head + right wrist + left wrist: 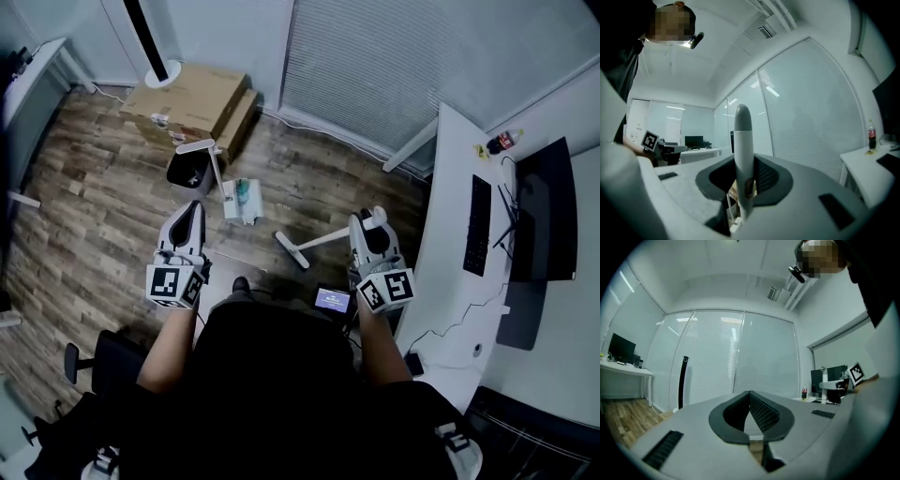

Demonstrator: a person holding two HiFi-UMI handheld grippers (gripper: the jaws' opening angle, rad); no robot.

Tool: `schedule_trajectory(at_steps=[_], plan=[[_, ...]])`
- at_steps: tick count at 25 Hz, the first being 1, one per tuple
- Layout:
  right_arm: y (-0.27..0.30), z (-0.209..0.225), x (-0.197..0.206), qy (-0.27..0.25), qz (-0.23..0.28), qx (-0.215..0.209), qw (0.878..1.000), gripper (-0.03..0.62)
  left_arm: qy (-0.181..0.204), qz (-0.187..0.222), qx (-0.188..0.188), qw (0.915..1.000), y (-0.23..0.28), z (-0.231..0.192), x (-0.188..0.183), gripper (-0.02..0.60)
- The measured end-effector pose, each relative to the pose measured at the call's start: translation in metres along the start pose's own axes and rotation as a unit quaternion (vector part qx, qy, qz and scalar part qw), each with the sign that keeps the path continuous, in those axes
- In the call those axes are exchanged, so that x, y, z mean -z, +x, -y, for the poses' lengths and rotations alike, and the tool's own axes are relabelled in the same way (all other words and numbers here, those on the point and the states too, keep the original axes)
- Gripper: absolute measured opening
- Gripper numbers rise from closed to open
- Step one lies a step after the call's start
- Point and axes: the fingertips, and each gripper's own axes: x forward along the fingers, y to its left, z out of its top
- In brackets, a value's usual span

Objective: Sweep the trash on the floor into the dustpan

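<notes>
Left tool: jaws pressed together, nothing between, pointing 12 o'clock.
Right tool: jaws clamped on broom handle, pointing 12 o'clock.
Left forearm and right forearm extended forward, parallel, at 9 and 3 o'clock of torso.

No text can be read in any view.

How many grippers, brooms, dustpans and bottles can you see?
Grippers: 2, the left gripper and the right gripper
Brooms: 1, the broom
Dustpans: 1, the dustpan
Bottles: 1, the bottle
Total: 5
</notes>
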Motion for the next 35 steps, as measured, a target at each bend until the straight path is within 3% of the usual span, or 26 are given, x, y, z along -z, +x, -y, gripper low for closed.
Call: schedule_trajectory(at_steps=[4, 7, 10, 18, 22, 29, 35], plan=[[-0.009, 0.006, 0.012, -0.002, 0.000, -0.020, 1.000, 0.087, -0.022, 0.023, -0.008, 0.9995, -0.009, 0.017, -0.003, -0.005], [-0.012, 0.012, 0.016, -0.001, 0.007, -0.025, 1.000, 0.087, -0.049, 0.029, 0.015, 0.9983, -0.005, 0.033, 0.000, -0.005], [-0.009, 0.021, 0.020, 0.009, 0.001, -0.022, 1.000, 0.089, -0.042, 0.009, 0.054, 0.9976, 0.002, 0.048, 0.009, -0.005], [-0.016, 0.051, 0.017, 0.017, 0.003, -0.021, 1.000, 0.089, -0.029, -0.016, 0.074, 0.9967, 0.027, 0.076, 0.010, -0.005], [-0.011, 0.059, 0.017, 0.018, -0.002, -0.016, 1.000, 0.089, -0.013, -0.036, 0.072, 0.9967, 0.028, 0.077, 0.019, -0.005], [-0.020, 0.074, 0.010, 0.018, 0.006, 0.000, 1.000, 0.089, -0.007, -0.038, 0.061, 0.9974, 0.035, 0.081, 0.016, -0.005], [-0.031, 0.072, 0.012, 0.006, 0.006, -0.003, 1.000, 0.089, -0.023, -0.041, 0.054, 0.9974, 0.038, 0.086, 0.022, -0.005]])
